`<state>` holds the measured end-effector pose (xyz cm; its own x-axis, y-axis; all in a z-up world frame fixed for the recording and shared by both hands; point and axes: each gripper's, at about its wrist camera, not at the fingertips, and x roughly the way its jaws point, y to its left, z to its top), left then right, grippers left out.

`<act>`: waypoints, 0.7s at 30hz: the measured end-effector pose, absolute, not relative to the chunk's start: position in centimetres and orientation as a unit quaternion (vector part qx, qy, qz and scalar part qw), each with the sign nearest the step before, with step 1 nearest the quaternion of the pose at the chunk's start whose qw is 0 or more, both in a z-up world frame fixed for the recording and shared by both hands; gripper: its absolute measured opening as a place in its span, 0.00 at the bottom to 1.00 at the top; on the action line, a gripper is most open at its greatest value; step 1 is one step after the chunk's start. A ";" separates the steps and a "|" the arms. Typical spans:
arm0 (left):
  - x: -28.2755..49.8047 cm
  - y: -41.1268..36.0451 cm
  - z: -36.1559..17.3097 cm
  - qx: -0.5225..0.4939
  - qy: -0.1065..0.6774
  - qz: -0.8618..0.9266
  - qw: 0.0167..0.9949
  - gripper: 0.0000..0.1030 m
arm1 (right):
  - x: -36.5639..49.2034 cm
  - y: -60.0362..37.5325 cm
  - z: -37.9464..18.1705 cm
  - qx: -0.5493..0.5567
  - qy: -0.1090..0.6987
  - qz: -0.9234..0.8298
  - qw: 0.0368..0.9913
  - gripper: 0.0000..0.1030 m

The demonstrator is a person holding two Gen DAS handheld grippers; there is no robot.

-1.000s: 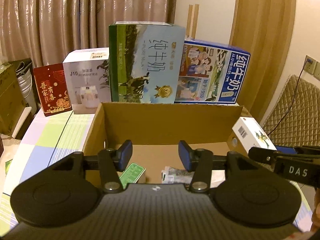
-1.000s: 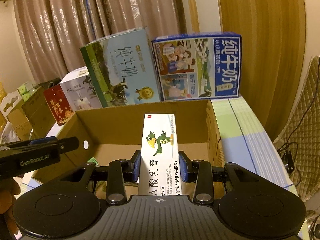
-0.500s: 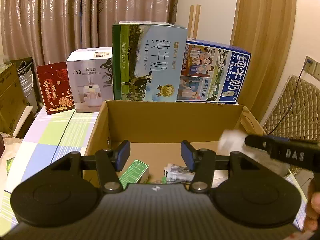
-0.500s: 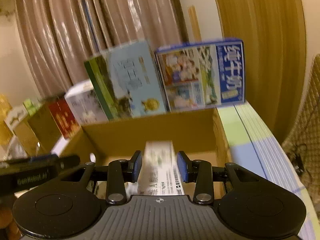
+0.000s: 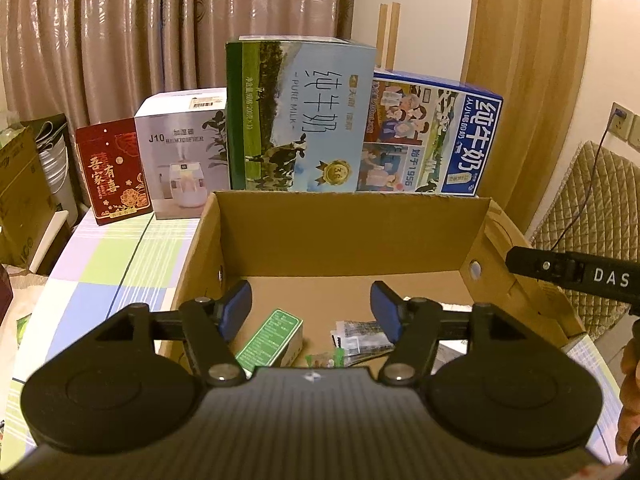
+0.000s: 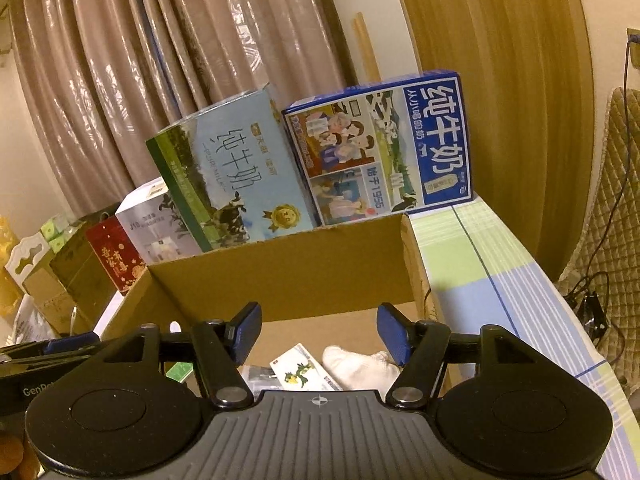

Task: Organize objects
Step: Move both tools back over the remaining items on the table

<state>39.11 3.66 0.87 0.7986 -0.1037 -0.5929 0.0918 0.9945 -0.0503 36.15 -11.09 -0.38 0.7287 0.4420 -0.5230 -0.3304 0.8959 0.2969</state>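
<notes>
An open cardboard box (image 5: 352,236) (image 6: 320,276) stands on the checked tablecloth. Inside lie a small green box (image 5: 272,338), a crinkled packet (image 5: 358,336), a white box with a green parrot (image 6: 302,372) and a white cloth (image 6: 360,364). My left gripper (image 5: 311,308) is open and empty above the box's near edge. My right gripper (image 6: 318,334) is open and empty above the parrot box. The right gripper's body (image 5: 576,274) shows at the right in the left wrist view.
Behind the box stand a tall green-and-blue milk carton (image 5: 300,116), a blue milk carton (image 5: 432,144), a white humidifier box (image 5: 180,156) and a red gift box (image 5: 112,172). A quilted chair (image 5: 596,216) is at the right. Curtains hang behind.
My right gripper held the white parrot box over the cardboard box, lowered it, then opened. The parrot box now lies inside the cardboard box. My left gripper stayed open.
</notes>
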 end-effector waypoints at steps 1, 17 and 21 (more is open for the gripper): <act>39.0 3.6 0.9 -0.008 0.313 -0.053 0.948 0.63 | 36.0 -11.1 -0.4 0.092 0.304 0.209 0.925 0.60; 32.0 4.1 1.9 0.011 0.306 -0.051 0.951 0.81 | 29.4 -14.4 0.5 0.087 0.302 0.214 0.925 0.73; 29.0 5.0 1.6 0.017 0.308 -0.036 0.951 0.84 | 27.1 -15.3 0.7 0.074 0.297 0.216 0.927 0.80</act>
<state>29.01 5.04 1.56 0.8081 -0.0583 -0.5861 0.0788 0.9968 0.0095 27.08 -15.29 0.66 0.7301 0.4436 -0.5197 -0.3560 0.8962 0.2649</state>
